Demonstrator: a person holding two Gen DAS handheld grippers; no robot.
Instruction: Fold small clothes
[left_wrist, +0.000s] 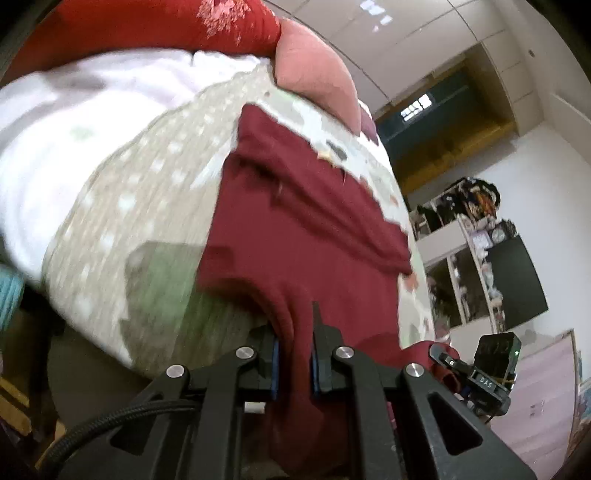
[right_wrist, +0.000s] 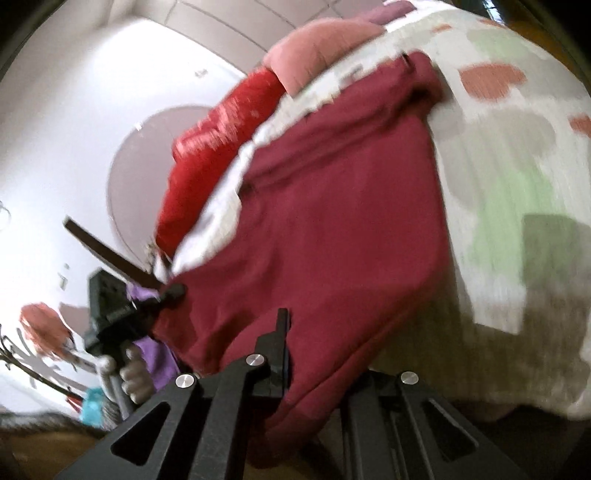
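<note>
I've got both claws clamped on the near edge of a maroon garment (left_wrist: 306, 229): left claw (left_wrist: 295, 354) and right claw (right_wrist: 295, 354) each pinch cloth. The rest lies spread on the patterned bed (left_wrist: 122, 206). Fold prob just starting; no finished fold visible yet.

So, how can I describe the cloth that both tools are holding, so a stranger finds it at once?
Look at the bed with the patterned cover. On it lies a dark maroon garment, its near edge pinched by both tools. It is darker and plainer than the bright red pillow behind.
</note>
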